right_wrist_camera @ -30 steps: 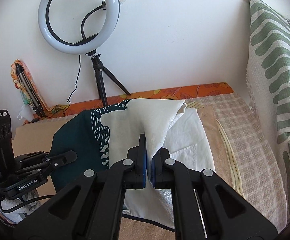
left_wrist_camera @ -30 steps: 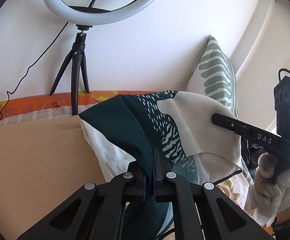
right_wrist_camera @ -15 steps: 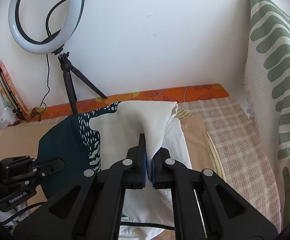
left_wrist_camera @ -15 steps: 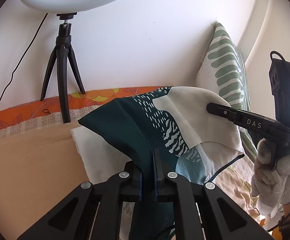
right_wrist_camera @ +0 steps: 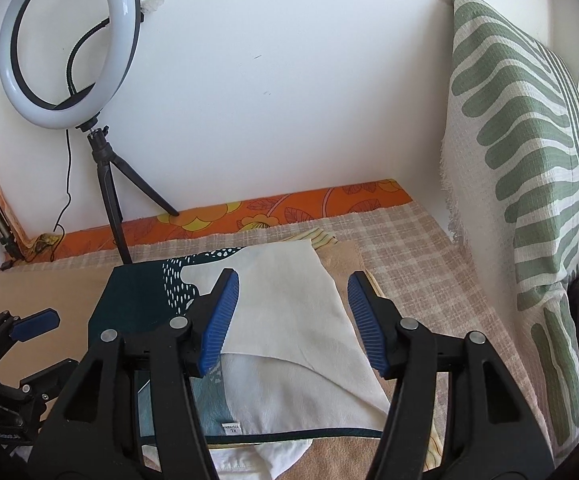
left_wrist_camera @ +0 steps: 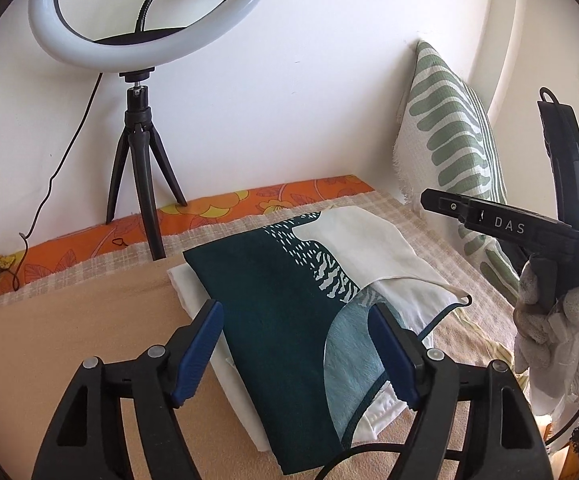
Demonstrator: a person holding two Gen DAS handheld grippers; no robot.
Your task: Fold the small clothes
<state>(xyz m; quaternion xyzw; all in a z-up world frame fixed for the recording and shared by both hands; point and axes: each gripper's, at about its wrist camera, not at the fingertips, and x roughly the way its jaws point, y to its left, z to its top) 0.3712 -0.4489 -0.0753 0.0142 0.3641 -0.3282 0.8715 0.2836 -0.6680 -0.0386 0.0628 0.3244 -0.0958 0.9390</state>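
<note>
- The patterned garment (left_wrist_camera: 289, 300), dark teal and cream with a pale blue patch, lies folded over on the bed (left_wrist_camera: 69, 320), toward the far right corner near the wall, on top of a white garment (left_wrist_camera: 233, 376) that shows around its edges.
- The left gripper (left_wrist_camera: 295, 350) hangs over the near part of the teal panel with its jaws wide apart and nothing between the blue pads (left_wrist_camera: 197, 352); I cannot tell whether they touch the cloth.
- The right gripper (right_wrist_camera: 293, 320) sits over the cream panel, jaws likewise spread and empty.
- The cloth looks thin, light and limp: it lies flat with soft creases and would sag from any held point, so one pinch should lift only a corner, not the whole piece.
- The weave looks matte rather than slick, so ribbed pads should likely grip without much slip; breakage is no concern, but stacked layers may drag along together.
- Best holds, in my judgement, are the hemmed edges: the dark-piped near edge (right_wrist_camera: 289, 434) by the size label (right_wrist_camera: 231, 428), or the two corners of the cream flap.
- Pinching only the top layer matters, since the white garment beneath could be caught too.
- A ring light (left_wrist_camera: 145, 16) on its tripod and a leaf-print cushion (right_wrist_camera: 529, 200) stand along the far and right edges, well apart from the garments.
</note>
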